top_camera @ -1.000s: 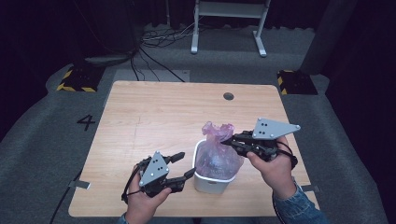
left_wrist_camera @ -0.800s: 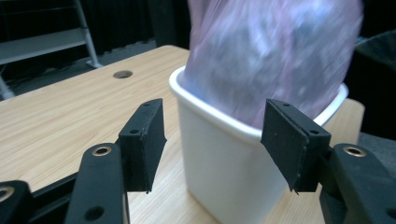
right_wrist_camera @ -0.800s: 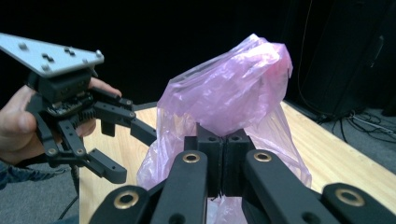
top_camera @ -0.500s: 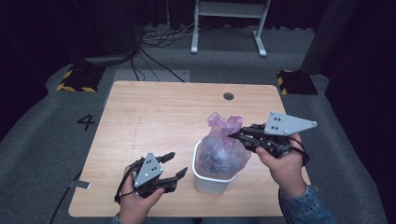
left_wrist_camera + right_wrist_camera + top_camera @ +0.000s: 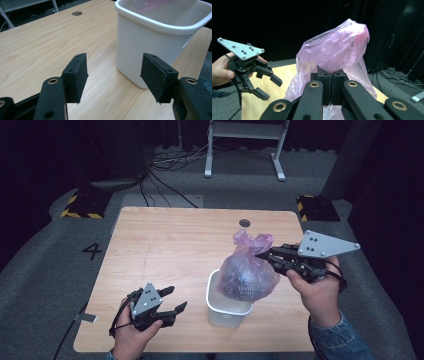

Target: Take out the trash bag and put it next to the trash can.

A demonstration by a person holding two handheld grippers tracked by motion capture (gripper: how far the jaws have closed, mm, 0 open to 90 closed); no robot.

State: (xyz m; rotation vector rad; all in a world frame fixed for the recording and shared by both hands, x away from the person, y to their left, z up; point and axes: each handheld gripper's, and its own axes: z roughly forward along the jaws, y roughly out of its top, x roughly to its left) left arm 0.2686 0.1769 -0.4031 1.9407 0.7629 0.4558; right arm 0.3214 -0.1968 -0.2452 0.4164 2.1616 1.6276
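In the high view, the left gripper (image 5: pixel 172 300) sits at the lower left of the frame, held low over the wooden table (image 5: pixel 170 245), its jaws apart with nothing between them. The left gripper view (image 5: pixel 113 75) confirms it: the two black pads stand well apart over bare tabletop, and the white plastic bin (image 5: pixel 160 42) stands just beyond them, closer to the right-hand pad and apart from both. Just right of centre in the high view, the white plastic bin (image 5: pixel 220 307) stands on the table near its front edge. The pink plastic bag (image 5: pixel 247 275), tied into a knot at the top, hangs with its bottom inside the bin's mouth and most of its bulk above the rim. To the right of the bag, the right gripper (image 5: pixel 261 255) has its jaws clamped together on the bag's upper part. In the right gripper view (image 5: pixel 331 75) the pads press on a fold of the pink film (image 5: pixel 337 52)
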